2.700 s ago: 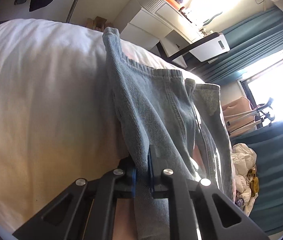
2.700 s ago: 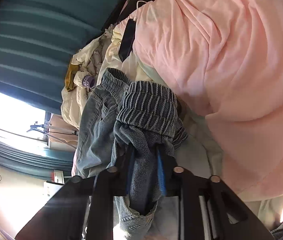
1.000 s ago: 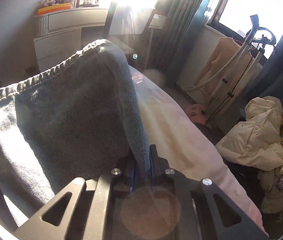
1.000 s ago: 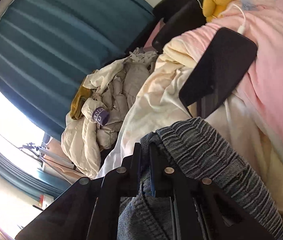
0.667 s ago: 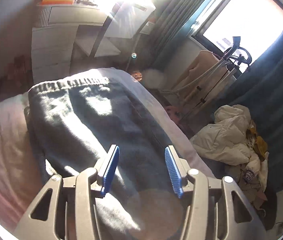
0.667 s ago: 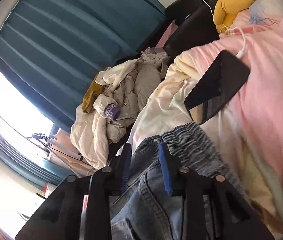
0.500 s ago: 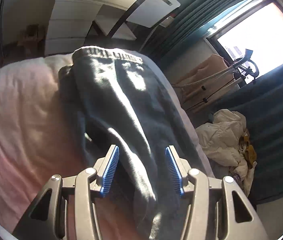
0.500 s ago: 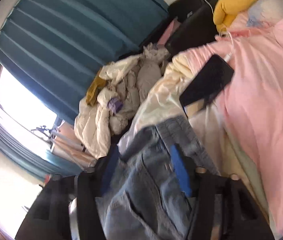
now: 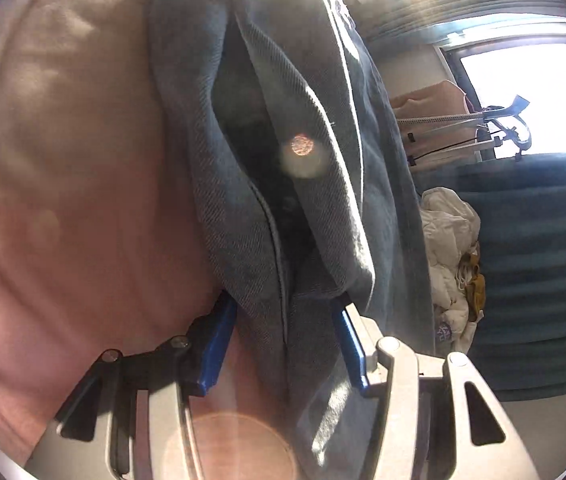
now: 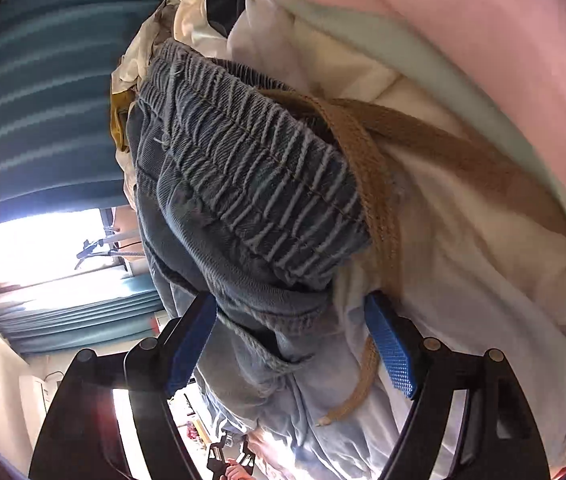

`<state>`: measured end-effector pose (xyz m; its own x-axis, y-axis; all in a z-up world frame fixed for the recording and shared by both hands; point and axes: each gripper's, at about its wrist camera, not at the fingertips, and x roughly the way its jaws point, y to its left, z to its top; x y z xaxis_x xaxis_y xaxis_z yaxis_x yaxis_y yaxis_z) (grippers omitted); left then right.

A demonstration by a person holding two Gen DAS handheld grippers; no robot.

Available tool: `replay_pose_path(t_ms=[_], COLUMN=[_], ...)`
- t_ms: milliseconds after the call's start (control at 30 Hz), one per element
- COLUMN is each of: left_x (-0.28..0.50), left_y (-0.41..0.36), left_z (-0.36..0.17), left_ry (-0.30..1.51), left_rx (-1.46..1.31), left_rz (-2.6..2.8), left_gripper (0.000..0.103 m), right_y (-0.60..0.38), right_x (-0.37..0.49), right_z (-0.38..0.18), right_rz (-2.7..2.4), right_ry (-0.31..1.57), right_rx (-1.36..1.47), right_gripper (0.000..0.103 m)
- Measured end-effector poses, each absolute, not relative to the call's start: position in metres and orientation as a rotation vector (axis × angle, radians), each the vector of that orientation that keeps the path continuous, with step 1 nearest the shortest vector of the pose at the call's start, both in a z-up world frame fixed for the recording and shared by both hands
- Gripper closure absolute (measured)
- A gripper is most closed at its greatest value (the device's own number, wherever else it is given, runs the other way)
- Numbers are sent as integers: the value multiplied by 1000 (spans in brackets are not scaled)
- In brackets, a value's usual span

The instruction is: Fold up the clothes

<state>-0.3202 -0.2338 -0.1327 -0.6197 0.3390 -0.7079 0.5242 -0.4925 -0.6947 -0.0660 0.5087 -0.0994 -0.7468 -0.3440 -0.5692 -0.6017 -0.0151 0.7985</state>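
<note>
Blue jeans [image 9: 307, 92] lie folded on the pink bed cover [image 9: 63, 160]. In the left wrist view a folded denim edge runs between the blue pads [image 9: 219, 344] of my left gripper [image 9: 283, 312], which stands half open around it without squeezing. In the right wrist view the jeans' elastic waistband [image 10: 251, 168] lies bunched just ahead of my right gripper [image 10: 291, 308]. Its jaws are opening, with denim and a brown woven drawstring [image 10: 367, 152] lying loose between them.
A pink duvet [image 10: 463, 40] and a white sheet [image 10: 483, 280] lie beside the waistband. Teal curtains [image 9: 535, 260], a bright window [image 9: 523, 92], a clothes rack [image 9: 463, 128] and a heap of cream clothes [image 9: 447, 232] stand past the bed's edge.
Both grippers were shut on the jeans and lifting them. They have let go, opened, rolled and come down close over the jeans, which now lie on the bed.
</note>
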Motion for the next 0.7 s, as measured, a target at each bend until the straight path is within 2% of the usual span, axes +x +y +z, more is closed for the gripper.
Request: replay_pose_path(t_ms=[100, 267, 367, 467, 633, 667, 700], left_x=[-335, -348, -353, -356, -357, -359, -360], left_y=[-225, -212, -209, -207, -203, -202, -202], left_z=[-130, -123, -121, -121, -116, -115, -113], left_ry=[1404, 1278, 1276, 1271, 1211, 1190, 1165], left_rx=[1263, 1207, 1187, 1177, 1163, 1170, 1181], left_rz=[-2307, -2327, -2329, -2335, -2353, -2348, -2341], left_gripper=[53, 54, 54, 55, 66, 68, 74], right_y=[512, 502, 494, 492, 503, 508, 510], right_x=[-70, -69, -65, -54, -68, -67, -67], right_z=[-100, -84, -61, -45, -55, -63, -70], right_rz=[1869, 1955, 2040, 2094, 2109, 2056, 2019], right_ry=[2028, 1878, 1725, 1666, 1642, 1706, 1778], right_rx=[-945, -898, -884, -828, -938, -947, -939], right_gripper=[22, 22, 22, 22, 22, 22, 22])
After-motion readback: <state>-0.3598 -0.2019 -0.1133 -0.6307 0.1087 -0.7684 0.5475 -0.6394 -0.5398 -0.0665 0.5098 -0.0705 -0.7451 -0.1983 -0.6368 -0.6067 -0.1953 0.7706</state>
